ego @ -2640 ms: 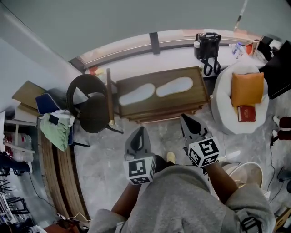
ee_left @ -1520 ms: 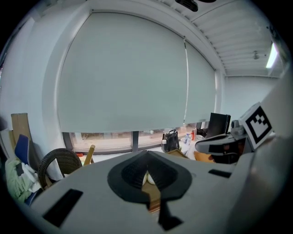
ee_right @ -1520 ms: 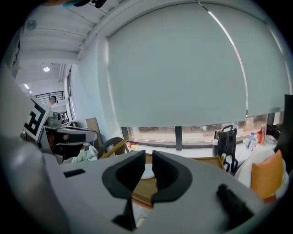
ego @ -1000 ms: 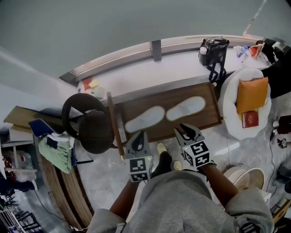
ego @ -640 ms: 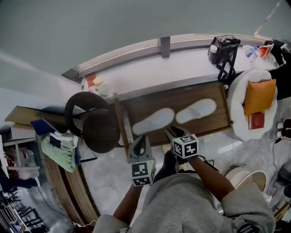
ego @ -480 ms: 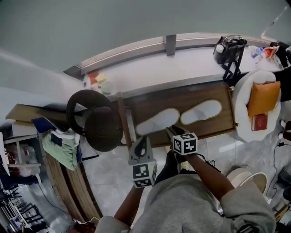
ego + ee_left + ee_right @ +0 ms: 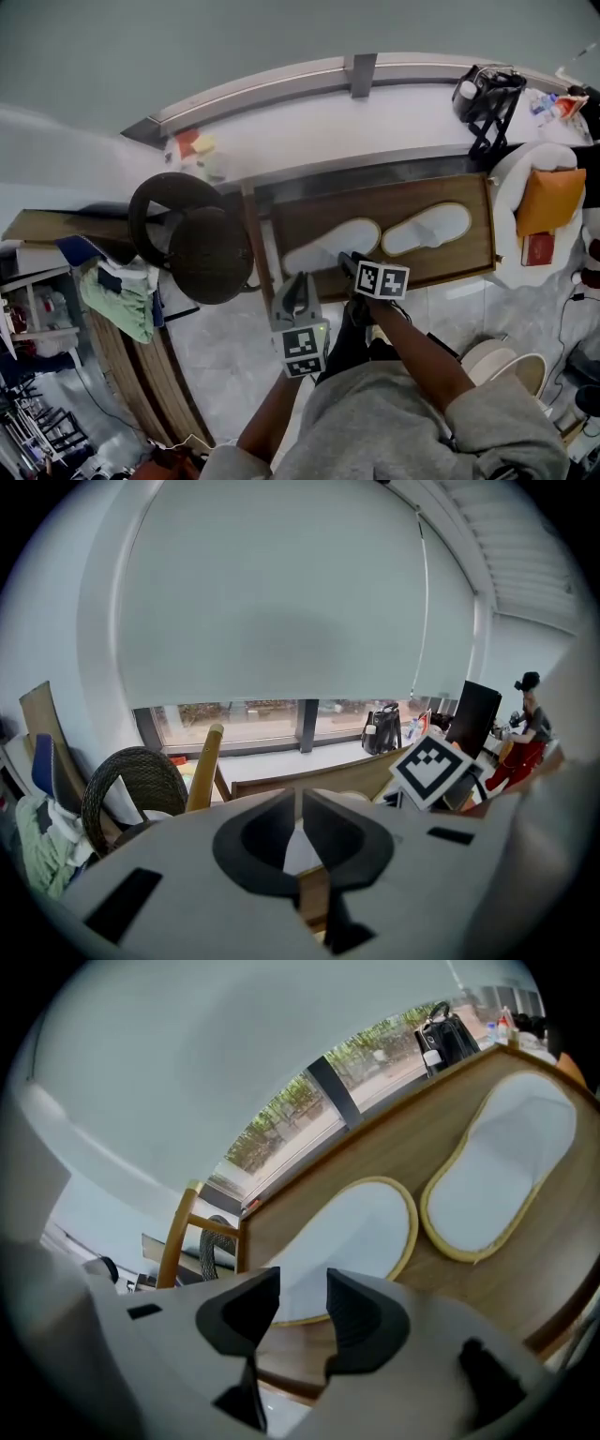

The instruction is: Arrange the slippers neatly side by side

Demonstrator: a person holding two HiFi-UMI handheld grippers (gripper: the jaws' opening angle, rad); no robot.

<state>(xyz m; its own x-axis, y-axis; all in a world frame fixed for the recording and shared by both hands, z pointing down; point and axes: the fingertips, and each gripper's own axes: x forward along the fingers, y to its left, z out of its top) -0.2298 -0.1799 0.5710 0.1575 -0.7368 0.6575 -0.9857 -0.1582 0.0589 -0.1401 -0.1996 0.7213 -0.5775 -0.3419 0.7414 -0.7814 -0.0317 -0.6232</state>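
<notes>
Slippers: two flat white ovals with a tan-yellow edge band. The nearer slipper (image 7: pixel 330 246) and the far slipper (image 7: pixel 431 228) lie end to end in a slightly bent row, tips just apart (not side by side).
Location: both on the brown wooden surface (image 7: pixel 469 272), roughly at its middle.
Right gripper (image 7: pixel 350 263): over the near end of the nearer slipper. Its fingers have just been opening and now stand wide, gripping nothing. The slipper's white end shows through the gap.
Left gripper (image 7: pixel 298 283): fingers pressed together and empty, held over the floor, short of the surface's near edge.
Markings: black-and-white square patterns on each gripper's cube. Print on the red book (image 7: pixel 535 248) is too small to read.
Edges: a raised rim runs round the surface, with bare wood on all sides of the slippers.
Room to move: a wicker chair (image 7: pixel 192 239) crowds one end and a white armchair (image 7: pixel 525 272) the other. Marble floor (image 7: pixel 225 375) lies open on the near side.
</notes>
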